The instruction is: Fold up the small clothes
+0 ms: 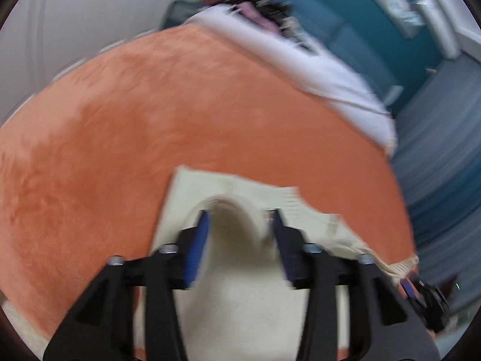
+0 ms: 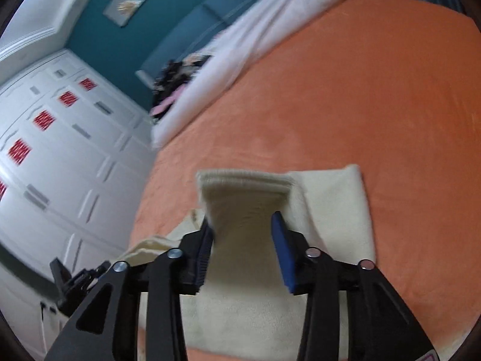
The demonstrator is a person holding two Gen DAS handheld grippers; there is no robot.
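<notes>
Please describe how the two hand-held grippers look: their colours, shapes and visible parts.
The left hand-held gripper and the right hand-held gripper look the same. Each has two black plastic fingers with triangular cut-outs, joined by black links with round silver bolt heads. The inner face of each finger carries a flat blue pad. No cables, markings or sleeves are visible.

An orange blanket (image 1: 180, 114) covers the bed, white sheet (image 1: 330, 72) beyond (teal wall (image 2: 126, 30), white cabinets (image 2: 60, 156)).
</notes>
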